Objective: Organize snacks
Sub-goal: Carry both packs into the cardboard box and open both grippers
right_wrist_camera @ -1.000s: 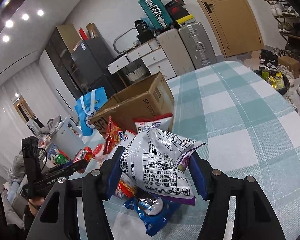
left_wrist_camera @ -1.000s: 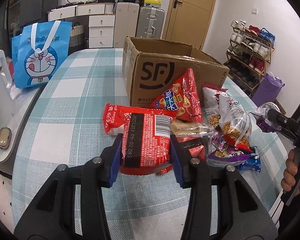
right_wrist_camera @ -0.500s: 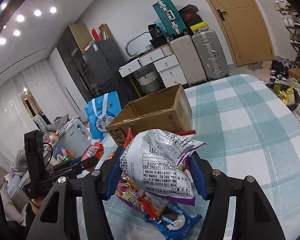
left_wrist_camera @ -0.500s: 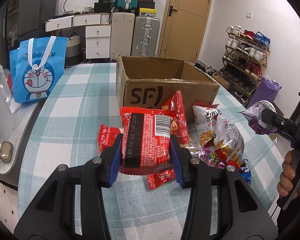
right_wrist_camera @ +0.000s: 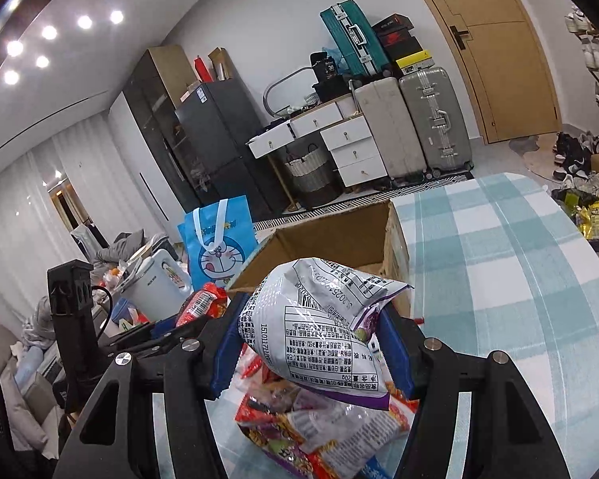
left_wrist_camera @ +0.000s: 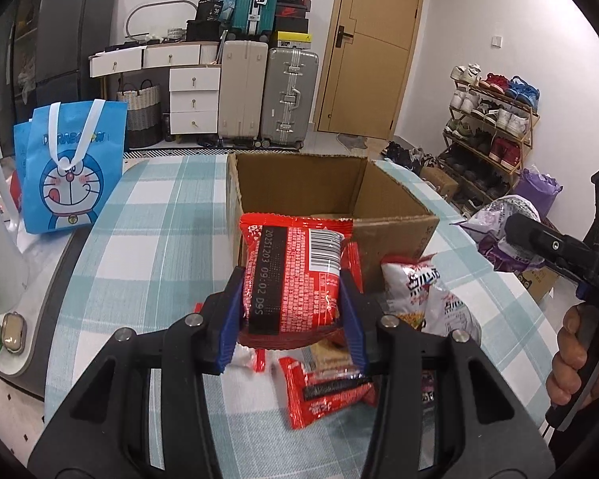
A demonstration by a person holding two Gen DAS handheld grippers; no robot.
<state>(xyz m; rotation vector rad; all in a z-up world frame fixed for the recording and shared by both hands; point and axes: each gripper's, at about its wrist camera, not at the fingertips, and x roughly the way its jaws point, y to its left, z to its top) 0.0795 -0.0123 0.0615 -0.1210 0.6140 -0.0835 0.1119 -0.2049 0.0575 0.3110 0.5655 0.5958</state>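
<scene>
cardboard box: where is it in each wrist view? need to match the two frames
Left wrist: cardboard box, centre, open top, behind the red packet in the left gripper.
Right wrist: box at centre, partly hidden by the white-and-purple bag in the right gripper.
Shared landmark: blue cartoon bag, left of the box in both.

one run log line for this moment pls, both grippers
left hand-held gripper: shut on red snack packet | right hand-held gripper: shut on white-purple snack bag | both before open cardboard box | loose snacks on table
</scene>
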